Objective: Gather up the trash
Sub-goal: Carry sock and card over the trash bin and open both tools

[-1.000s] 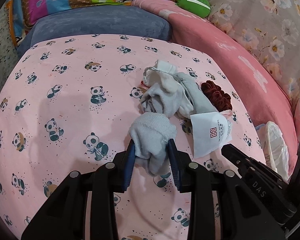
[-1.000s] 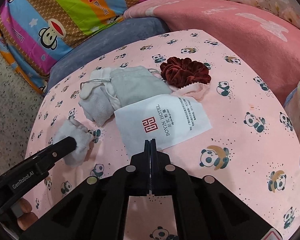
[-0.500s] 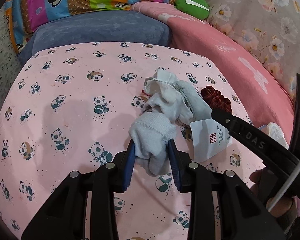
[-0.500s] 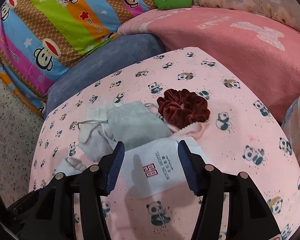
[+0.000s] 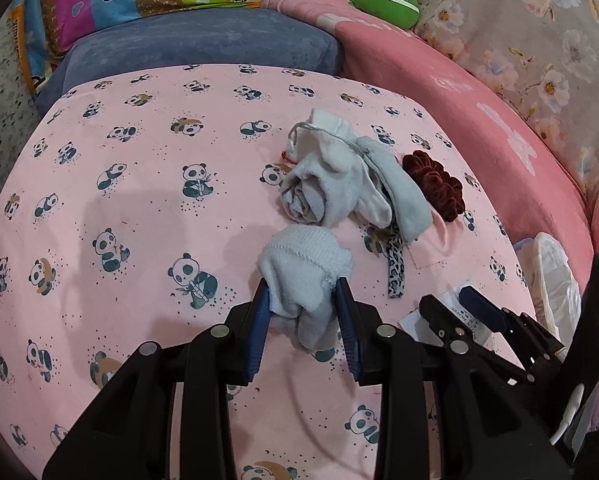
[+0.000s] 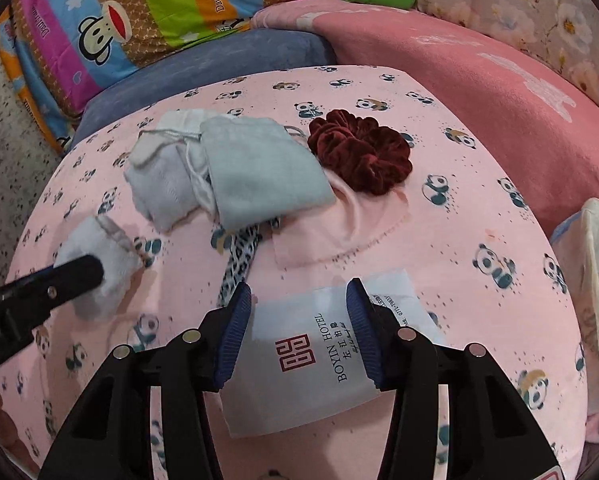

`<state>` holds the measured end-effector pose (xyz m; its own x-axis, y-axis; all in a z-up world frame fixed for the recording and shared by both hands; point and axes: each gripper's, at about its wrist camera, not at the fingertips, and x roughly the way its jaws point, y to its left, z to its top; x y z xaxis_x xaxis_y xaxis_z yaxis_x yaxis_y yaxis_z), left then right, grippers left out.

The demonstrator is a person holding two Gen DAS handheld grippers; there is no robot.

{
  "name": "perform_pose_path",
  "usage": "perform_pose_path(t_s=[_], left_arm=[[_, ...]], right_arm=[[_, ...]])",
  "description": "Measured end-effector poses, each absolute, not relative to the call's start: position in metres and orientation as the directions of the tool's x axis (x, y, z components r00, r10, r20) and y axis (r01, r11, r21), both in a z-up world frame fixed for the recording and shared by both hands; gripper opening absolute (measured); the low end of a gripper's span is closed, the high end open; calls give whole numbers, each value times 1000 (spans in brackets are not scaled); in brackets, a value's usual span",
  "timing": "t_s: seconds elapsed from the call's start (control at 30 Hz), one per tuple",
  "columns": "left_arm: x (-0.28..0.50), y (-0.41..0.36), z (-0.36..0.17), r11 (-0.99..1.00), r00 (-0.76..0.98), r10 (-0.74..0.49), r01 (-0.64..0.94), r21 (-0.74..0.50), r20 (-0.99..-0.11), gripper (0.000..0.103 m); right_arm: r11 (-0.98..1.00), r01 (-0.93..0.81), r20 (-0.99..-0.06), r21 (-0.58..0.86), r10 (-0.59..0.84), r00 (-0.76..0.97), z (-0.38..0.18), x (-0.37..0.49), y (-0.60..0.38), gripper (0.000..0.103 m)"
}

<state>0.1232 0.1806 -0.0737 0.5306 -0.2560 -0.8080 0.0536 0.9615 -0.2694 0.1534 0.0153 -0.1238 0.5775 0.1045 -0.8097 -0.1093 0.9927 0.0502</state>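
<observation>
Left wrist view
- Left tongs (image 5: 303, 308): pinching a small pale grey sock (image 5: 305, 272), blue pads pressed on both its sides.
- Sock: bunched, toe hanging between the fingers, over the pink panda-print sheet (image 5: 139, 208).
- Clothes heap (image 5: 339, 184): grey and white pieces piled just beyond the sock, apart from it.
- Scrunchie (image 5: 433, 186): dark red, touching the heap's right edge.
- Leopard-print strip (image 5: 395, 268): poking out from under the heap toward the camera.
- Right tongs (image 5: 455, 304): at lower right, astride a white paper sachet (image 5: 465, 314); contact hard to judge here.

Right wrist view
- Right tongs (image 6: 299, 320): spread, jaws just been closing after opening wide; paper sachet (image 6: 311, 360) with red logo and "BOYIN HOTEL" lying between the pads.
- Pads (image 6: 235, 328): possibly brushing the sachet's edges, no clear squeeze seen.
- Sachet: flat on the sheet (image 6: 459, 208), near the camera, well apart from the scrunchie (image 6: 361, 156).
- Left tongs (image 6: 79, 272): at left, one dark finger across the sock (image 6: 99, 268).
- Pink cloth square (image 6: 351, 220): under the scrunchie, beside the heap (image 6: 235, 172).
</observation>
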Motion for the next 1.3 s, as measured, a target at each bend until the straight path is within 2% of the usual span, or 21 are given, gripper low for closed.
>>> perform_pose_path(t_s=[0.07, 0.23, 0.33, 0.6, 0.73, 1.03, 1.2, 1.3], left_arm=[[118, 174, -74, 961, 524, -263, 65, -270, -810, 31], [108, 158, -77, 957, 504, -285, 102, -272, -815, 31], [105, 149, -78, 952, 492, -305, 122, -282, -816, 31], [97, 121, -79, 942, 466, -336, 181, -283, -819, 31], [94, 113, -79, 941, 462, -337, 196, -276, -820, 31], [90, 114, -77, 947, 472, -320, 179, -266, -822, 31], [89, 114, -76, 951, 476, -308, 170, -258, -824, 31], [89, 113, -75, 952, 477, -305, 173, -253, -824, 31]], right_arm=[[993, -91, -799, 71, 111, 591, -122, 140, 8, 49], [975, 11, -783, 223, 172, 598, -120, 105, -33, 56], [954, 43, -779, 298, 217, 588, -120, 98, -45, 56], [948, 47, -776, 315, 229, 588, -121, 88, -62, 58], [965, -24, -787, 262, 228, 573, -124, 88, -58, 68], [985, -156, -802, 70, 149, 579, -129, 79, -36, 69], [985, -169, -804, -26, 80, 589, -133, 77, -26, 69], [985, -155, -801, -70, 37, 597, -132, 74, -24, 60]])
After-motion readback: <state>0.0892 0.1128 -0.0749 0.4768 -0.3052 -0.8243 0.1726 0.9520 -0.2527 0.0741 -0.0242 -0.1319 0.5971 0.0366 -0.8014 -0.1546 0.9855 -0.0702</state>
